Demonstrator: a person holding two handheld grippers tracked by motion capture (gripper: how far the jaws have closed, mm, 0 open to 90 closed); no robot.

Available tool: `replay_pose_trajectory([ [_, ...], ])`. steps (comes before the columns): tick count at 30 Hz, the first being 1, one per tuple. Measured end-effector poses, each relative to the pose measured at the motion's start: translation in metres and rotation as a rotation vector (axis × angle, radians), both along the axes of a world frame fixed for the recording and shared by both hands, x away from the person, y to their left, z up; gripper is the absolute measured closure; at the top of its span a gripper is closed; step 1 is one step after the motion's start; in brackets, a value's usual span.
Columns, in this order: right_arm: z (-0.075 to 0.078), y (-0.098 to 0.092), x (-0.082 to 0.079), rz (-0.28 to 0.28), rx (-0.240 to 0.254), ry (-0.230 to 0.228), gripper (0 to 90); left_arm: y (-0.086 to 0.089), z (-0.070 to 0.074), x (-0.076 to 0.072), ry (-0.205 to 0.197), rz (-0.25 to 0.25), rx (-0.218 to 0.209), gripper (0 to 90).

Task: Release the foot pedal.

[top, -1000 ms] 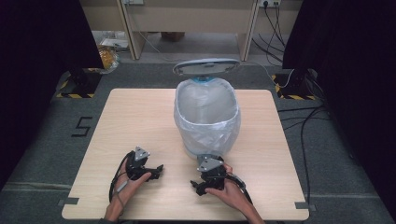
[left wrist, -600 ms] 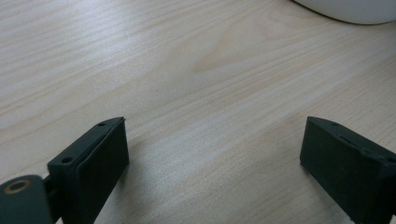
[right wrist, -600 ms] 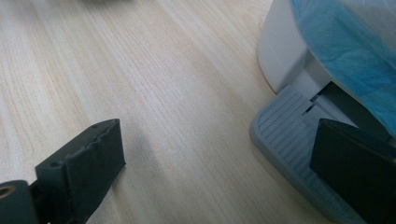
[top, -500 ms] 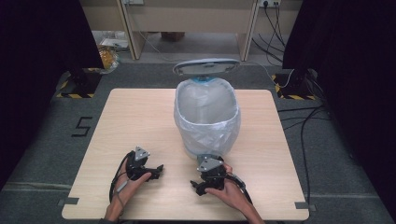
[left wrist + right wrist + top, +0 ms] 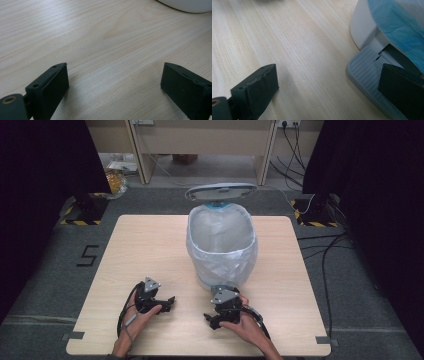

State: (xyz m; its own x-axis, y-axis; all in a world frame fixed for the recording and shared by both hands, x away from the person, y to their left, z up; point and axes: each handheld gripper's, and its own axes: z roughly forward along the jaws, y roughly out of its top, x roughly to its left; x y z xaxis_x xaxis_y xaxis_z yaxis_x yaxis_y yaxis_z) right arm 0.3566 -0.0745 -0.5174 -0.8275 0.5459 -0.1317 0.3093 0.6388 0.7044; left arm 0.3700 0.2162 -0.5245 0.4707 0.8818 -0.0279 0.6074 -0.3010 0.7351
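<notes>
High view: pedal bin with a clear liner and raised lid stands mid-worktop. Left gripper and right gripper rest near the front edge, each in a hand. Left gripper view: fingers wide, nothing between. Right gripper view: fingers wide over bare wood, grey foot pedal just beside the right one.

A lidded white pedal bin with a liner stands on the wooden table.
</notes>
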Motion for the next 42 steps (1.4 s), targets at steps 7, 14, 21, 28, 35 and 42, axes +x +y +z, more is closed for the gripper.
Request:
replay_pose_trajectory([
  [7, 0.0, 0.0, 0.0, 0.005, -0.001, -0.003, 2.9, 0.0, 0.0, 0.0, 0.001, 0.001, 0.001, 7.0],
  [14, 0.002, -0.001, -0.001, 0.001, 0.013, -0.008, 3.0, 0.0, 0.0, 0.0, 0.0, 0.001, 0.002, 7.0],
  [21, 0.003, -0.003, -0.001, -0.01, 0.039, -0.01, 5.3, 0.0, 0.0, 0.0, 0.0, 0.001, 0.001, 7.0],
  [28, 0.007, -0.013, 0.001, -0.056, 0.133, 0.009, 15.1, 0.0, 0.0, 0.0, 0.001, 0.0, 0.0, 7.0],
  [35, 0.019, -0.022, -0.005, -0.064, 0.224, 0.021, 16.1, 0.0, 0.0, 0.0, 0.001, -0.001, -0.004, 7.1],
  [42, 0.032, -0.048, -0.014, -0.104, 0.261, 0.007, 17.0, 0.0, 0.0, 0.0, 0.001, -0.001, -0.004, 7.1],
])
